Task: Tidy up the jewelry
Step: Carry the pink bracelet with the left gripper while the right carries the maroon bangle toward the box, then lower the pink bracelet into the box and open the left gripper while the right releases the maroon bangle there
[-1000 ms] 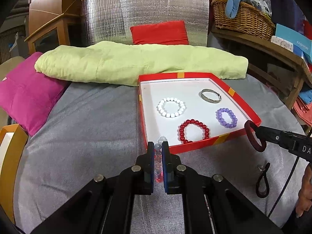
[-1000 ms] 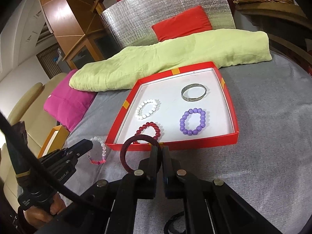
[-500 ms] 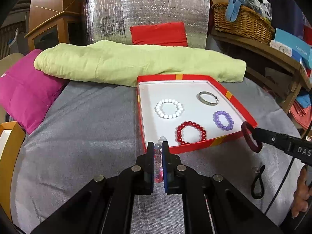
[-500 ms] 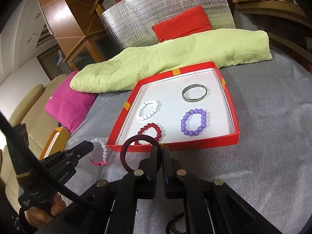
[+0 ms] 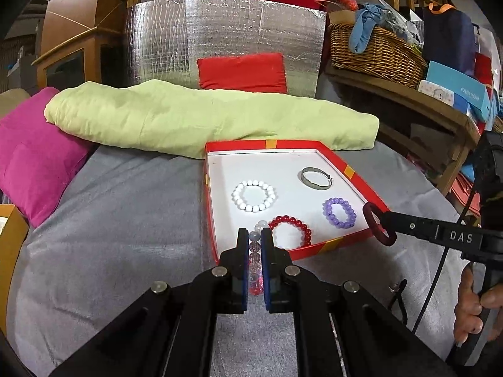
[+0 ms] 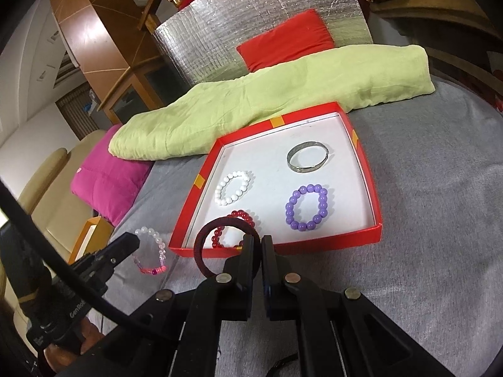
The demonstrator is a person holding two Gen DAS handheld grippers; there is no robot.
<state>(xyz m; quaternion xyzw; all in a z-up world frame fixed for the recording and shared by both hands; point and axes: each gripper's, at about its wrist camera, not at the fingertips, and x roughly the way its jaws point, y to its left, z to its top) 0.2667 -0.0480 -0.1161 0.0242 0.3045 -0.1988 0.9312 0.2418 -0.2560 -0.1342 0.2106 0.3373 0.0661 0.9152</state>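
A red tray with a white floor lies on the grey cloth. It holds a white bead bracelet, a silver bangle, a purple bead bracelet and a red bead bracelet. My left gripper is shut on a clear and pink bead bracelet, just over the tray's near left corner. My right gripper is shut on a dark red hair tie, before the tray's near rim. The right wrist view shows the left gripper with its bracelet hanging left of the tray.
A black hair tie lies on the cloth near the right hand. Behind the tray lie a rolled green blanket and a red cushion; a pink cushion sits at left and a wicker basket on a bench at right.
In the left wrist view the tray has slid down and left, so the left fingertips now overlap its near corner. The right gripper and its hair tie have hardly moved.
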